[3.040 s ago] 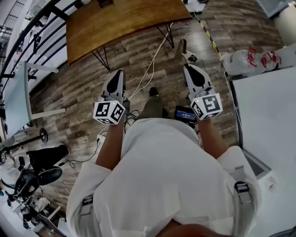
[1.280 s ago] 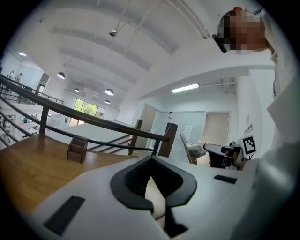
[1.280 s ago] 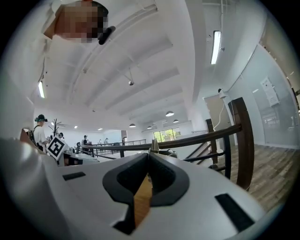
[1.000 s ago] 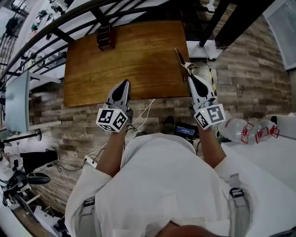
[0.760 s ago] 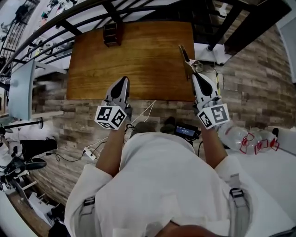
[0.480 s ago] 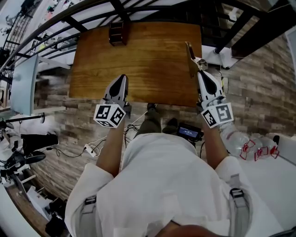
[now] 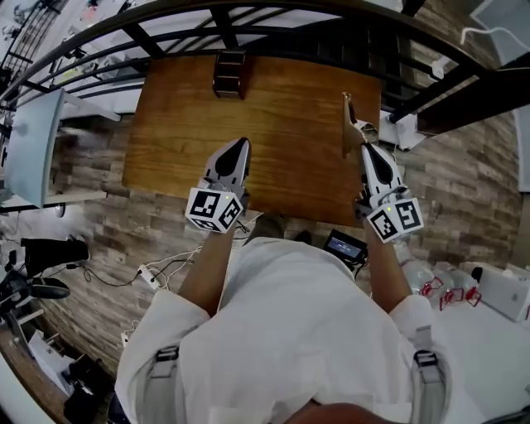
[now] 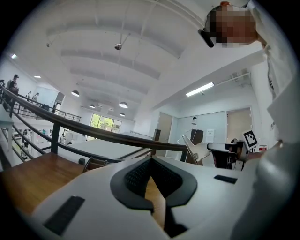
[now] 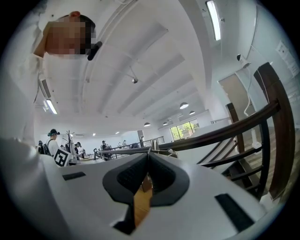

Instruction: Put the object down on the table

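Note:
In the head view a brown wooden table lies below both grippers. My right gripper is shut on a thin tan object with a metal part, which sticks forward above the table's right side. In the right gripper view that object shows between the closed jaws. My left gripper hangs over the table's near middle, shut and holding nothing; its tips meet in the left gripper view. There the tan object also shows off to the right.
A small dark wooden rack stands at the table's far edge, with a black railing behind it. Cables, a small device and bottles lie on the plank floor. A grey desk stands at the left.
Both grippers have moved from above the floor to over the table's near edge. The table has come closer and lower in the head view. The right gripper still holds the tan object.

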Tool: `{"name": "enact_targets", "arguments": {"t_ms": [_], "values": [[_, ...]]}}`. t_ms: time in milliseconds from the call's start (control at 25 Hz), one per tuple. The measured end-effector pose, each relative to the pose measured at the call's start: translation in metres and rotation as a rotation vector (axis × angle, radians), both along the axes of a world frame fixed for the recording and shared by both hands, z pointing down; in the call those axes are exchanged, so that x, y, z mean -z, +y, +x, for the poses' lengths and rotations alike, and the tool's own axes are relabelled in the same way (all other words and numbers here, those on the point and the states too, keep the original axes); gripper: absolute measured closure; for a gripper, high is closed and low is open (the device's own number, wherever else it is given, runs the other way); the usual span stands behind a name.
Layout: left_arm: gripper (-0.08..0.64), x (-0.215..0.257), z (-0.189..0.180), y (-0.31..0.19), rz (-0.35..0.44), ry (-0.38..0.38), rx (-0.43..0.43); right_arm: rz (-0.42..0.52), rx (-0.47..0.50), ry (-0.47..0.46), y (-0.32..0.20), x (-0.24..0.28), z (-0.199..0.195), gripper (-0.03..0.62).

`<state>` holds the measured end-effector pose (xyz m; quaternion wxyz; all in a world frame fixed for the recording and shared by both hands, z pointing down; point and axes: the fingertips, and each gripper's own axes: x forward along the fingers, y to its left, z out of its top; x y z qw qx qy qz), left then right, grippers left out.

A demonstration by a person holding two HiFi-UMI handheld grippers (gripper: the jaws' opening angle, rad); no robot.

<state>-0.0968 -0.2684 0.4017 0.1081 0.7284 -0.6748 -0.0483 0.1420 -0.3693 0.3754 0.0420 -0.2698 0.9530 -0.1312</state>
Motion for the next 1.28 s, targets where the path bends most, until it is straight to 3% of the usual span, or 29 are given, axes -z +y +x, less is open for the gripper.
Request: {"name": "enact_targets", "arguments": {"t_ms": [320, 560, 680, 920, 1280], "values": [[0.543, -0.036, -0.050, -0.040, -0.042, 0.063, -0.042, -0.188, -0.032, -0.060, -0.049, -0.025, -0.056, 0.565], [0.543, -0.065, -0.057, -0.055, -0.079, 0.105, -0.097, -0.315, -0.056, -0.109, -0.073, -0.050, -0.079, 0.565], [0.543, -0.081, -0.051, -0.063, -0.108, 0.118, -0.109, -0.352, -0.024, -0.137, -0.090, -0.062, -0.092, 0.565], [0.543, -0.097, -0.041, -0.073, -0.147, 0.105, -0.066, -0.440, 0.088, -0.217, -0.126, -0.095, -0.122, 0.565], [0.543, -0.120, -0.039, -0.068, -0.183, 0.126, -0.006, -0.583, 0.111, -0.293, -0.158, -0.141, -0.166, 0.565]]}}
